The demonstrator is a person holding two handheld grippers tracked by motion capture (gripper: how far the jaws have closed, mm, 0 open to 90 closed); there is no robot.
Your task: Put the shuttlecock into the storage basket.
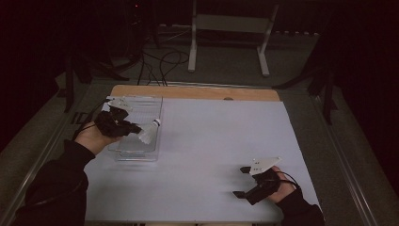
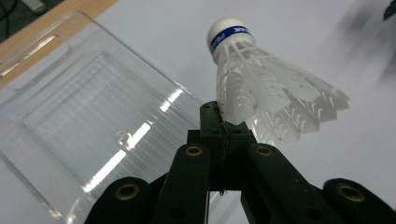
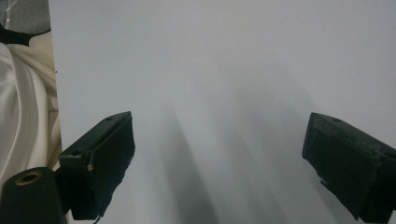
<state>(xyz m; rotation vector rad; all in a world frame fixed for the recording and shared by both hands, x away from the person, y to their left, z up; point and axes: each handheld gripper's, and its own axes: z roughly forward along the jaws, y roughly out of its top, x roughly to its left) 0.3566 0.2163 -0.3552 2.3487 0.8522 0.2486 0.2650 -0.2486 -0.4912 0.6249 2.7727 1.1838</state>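
White sheeting covers the table (image 1: 211, 155), with a wooden strip along its far edge and dark floor beyond. On its left side lies 1 clear tray (image 1: 146, 113), rim up. Above the tray's near end, the left gripper (image 1: 134, 128) pinches the skirt of a white shuttlecock (image 1: 149, 133), cork pointing away from the hand. At the near right, the right gripper (image 1: 241, 181) has its 2 jaws spread wide over bare sheet.

Unreadable white lettering, perhaps a brand, on shuttlecock (image 2: 261, 79) band
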